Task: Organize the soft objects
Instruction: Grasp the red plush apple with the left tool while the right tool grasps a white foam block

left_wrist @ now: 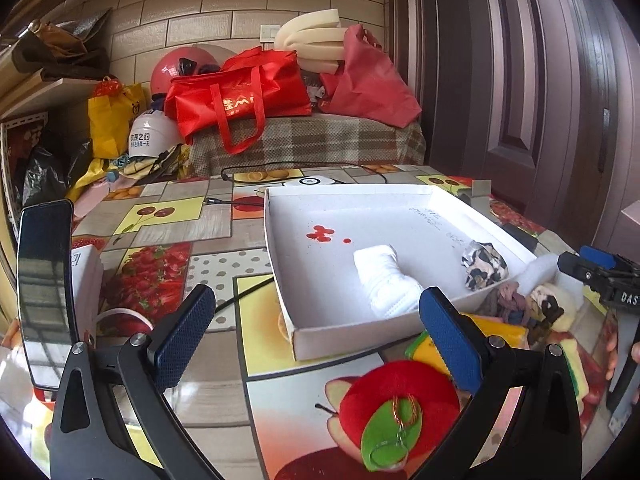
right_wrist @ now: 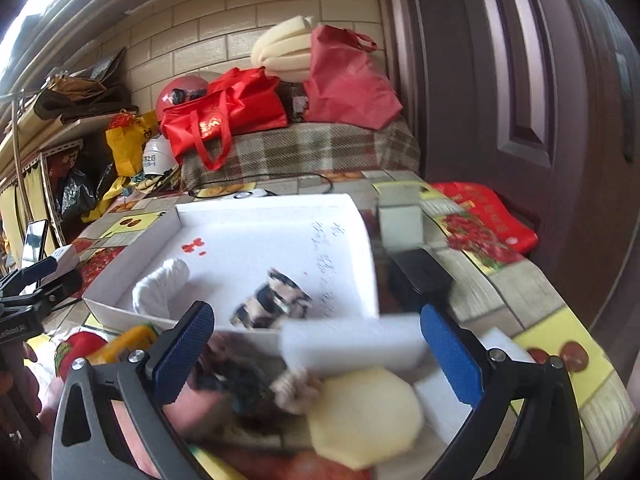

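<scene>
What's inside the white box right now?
The white box holds a folded white cloth and a black-and-white patterned cloth, plus red marks and handwriting on its floor. The near right corner is covered by a white foam block.

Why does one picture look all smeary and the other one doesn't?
Right wrist view: the cream puff and white foam block near the tongs are smeared by motion blur. Left wrist view: sharp, the red apple plush crisp; both bend straight lines at the edges.

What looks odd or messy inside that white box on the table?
Red splotches mark the floor of the white box near its far left corner, like spilled drops or a stain. Handwriting is scrawled along its right side.
</scene>
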Motion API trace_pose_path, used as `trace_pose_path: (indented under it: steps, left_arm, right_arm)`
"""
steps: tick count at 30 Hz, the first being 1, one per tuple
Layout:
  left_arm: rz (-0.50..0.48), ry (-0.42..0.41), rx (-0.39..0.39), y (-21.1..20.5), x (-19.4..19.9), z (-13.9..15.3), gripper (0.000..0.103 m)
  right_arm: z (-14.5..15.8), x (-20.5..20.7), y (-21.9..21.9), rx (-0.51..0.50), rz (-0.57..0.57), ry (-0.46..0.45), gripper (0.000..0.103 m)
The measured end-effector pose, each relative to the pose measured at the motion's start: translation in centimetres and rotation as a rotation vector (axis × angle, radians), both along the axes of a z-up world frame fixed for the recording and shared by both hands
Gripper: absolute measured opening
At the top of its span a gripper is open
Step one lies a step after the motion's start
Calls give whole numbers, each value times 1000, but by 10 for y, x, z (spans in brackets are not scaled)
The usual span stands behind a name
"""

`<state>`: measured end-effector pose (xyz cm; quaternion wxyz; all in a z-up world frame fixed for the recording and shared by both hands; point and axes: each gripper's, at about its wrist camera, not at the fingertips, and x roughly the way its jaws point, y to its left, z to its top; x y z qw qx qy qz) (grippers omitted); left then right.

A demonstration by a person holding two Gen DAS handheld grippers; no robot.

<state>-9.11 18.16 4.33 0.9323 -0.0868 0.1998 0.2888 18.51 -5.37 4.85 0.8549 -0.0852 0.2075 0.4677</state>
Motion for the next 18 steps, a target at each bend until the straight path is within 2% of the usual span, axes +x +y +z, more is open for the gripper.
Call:
trace_pose_path:
  steps: [5, 8, 10, 14, 18]
  left_arm:
    - [-103, 69, -46, -9, -17, -8, 103]
    - [-178, 142, -99, -13, -15, -16, 103]
    - [-201, 165, -103, -17, -12, -19, 103]
    - [-240, 215, -69, -29, -3, -22, 103]
    - [-301, 291, -49, -38, 12, -28, 103]
  right_arm:
    - [-5, 30, -46, -16, -84, 93, 103]
    - [-10, 52, -73, -30, -138, 161, 103]
    - [-13, 63, -79, -59, -143, 192, 103]
    - [-15, 67, -74, -131, -162, 165, 103]
    - [-23, 69, -54, -240, -48, 130, 103]
